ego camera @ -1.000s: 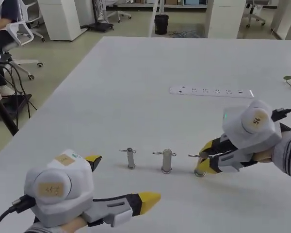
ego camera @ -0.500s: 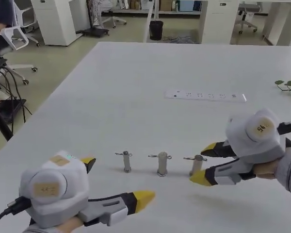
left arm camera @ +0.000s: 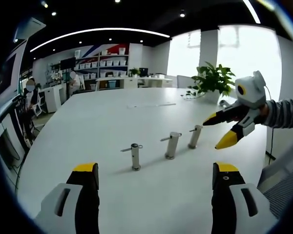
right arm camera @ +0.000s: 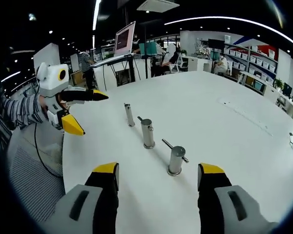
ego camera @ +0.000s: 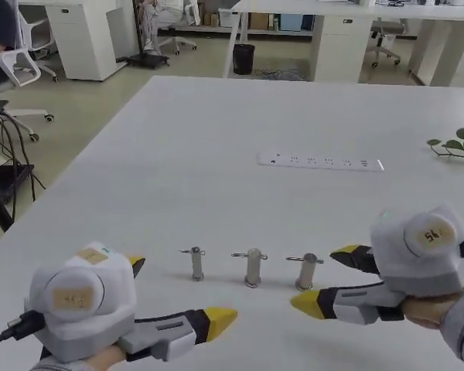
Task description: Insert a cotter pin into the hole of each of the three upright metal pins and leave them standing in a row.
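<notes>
On the table (ego camera: 216,147), 3 metal pins (ego camera: 253,270) in a row, each w/ cotter pin (ego camera: 247,255) thru; L gripper (ego camera: 178,290) & R gripper (ego camera: 323,277) nearby, jaws apart, empty

A long white worktable (ego camera: 216,131) runs away toward the far end of an open office. A white power strip (ego camera: 319,161) lies flat across it, and a small leafy sprig (ego camera: 458,144) rests near its right edge. Past the table the floor (ego camera: 77,108) is a pale greenish beige. A black waste bin (ego camera: 244,59) stands on it between white cabinets (ego camera: 81,39), with a white office chair (ego camera: 23,66) and dark trailing cables (ego camera: 11,154) off to the left.

In the left gripper view a potted plant (left arm camera: 211,80) sits before a bright window (left arm camera: 246,53). Shelves of boxes (left arm camera: 102,63) line the far wall under a curved ceiling light strip (left arm camera: 97,34). In the right gripper view a monitor (right arm camera: 125,38) stands on a desk.
</notes>
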The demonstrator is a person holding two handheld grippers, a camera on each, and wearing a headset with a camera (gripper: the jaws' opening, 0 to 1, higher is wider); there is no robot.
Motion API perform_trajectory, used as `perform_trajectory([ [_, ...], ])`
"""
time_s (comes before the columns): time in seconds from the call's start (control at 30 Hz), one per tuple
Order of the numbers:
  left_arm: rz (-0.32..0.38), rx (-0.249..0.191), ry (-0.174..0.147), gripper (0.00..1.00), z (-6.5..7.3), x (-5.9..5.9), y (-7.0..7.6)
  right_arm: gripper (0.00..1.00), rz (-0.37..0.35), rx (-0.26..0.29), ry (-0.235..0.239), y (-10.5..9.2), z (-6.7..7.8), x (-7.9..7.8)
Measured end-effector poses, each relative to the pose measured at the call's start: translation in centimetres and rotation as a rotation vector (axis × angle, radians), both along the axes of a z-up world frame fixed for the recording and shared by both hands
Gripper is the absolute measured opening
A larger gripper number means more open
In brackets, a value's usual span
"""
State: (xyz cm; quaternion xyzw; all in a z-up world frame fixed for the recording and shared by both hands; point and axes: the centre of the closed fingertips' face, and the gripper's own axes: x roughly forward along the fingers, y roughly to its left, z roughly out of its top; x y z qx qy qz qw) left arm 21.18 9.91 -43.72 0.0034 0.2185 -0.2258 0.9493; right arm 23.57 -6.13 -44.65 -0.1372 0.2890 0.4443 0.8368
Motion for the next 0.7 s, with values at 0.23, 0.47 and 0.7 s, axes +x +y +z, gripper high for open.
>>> perform_trajectory([
  [0.23, -0.006, -0.003, 0.013, 0.97, -0.2, -0.1, -0.1, 0.69, -0.064, 0.012, -0.022, -0.2, -0.4, -1.3],
  [0.47, -0.005, 0.013, 0.016, 0.99, -0.3, -0.1, -0.1, 0.69, -0.180, 0.044, -0.046, -0.9, -0.7, -1.5],
  [0.7, 0.012, -0.006, 0.000, 0.99, -0.1, 0.1, -0.1, 0.69, -0.248, 0.090, -0.048, -1.0, 0.1, -1.9],
])
